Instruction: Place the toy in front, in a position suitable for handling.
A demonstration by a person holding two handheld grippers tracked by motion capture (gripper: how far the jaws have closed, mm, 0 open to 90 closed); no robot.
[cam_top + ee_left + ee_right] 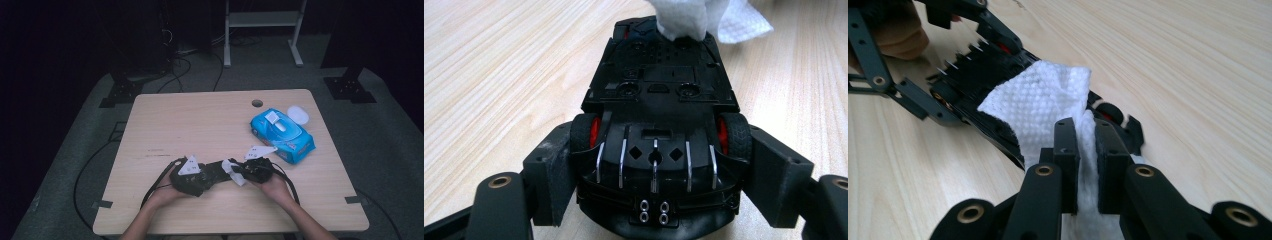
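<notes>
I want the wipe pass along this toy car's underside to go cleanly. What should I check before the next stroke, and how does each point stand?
1. Left gripper clamps the toy car at its rear wheels: ok.
2. Car lies underside up: ok.
3. Right gripper is shut on the white wipe: ok.
4. Wipe lies on the car's underside: ok.
5. Wipe pack sits clear of both hands: ok.
6. Dirt left on the underside: cannot tell.

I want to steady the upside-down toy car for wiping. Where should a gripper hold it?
Grip the toy car across its rear, jaws outside the two wheels, coming from behind as the left gripper does. The flat underside then faces up, open to the white wipe.
</notes>
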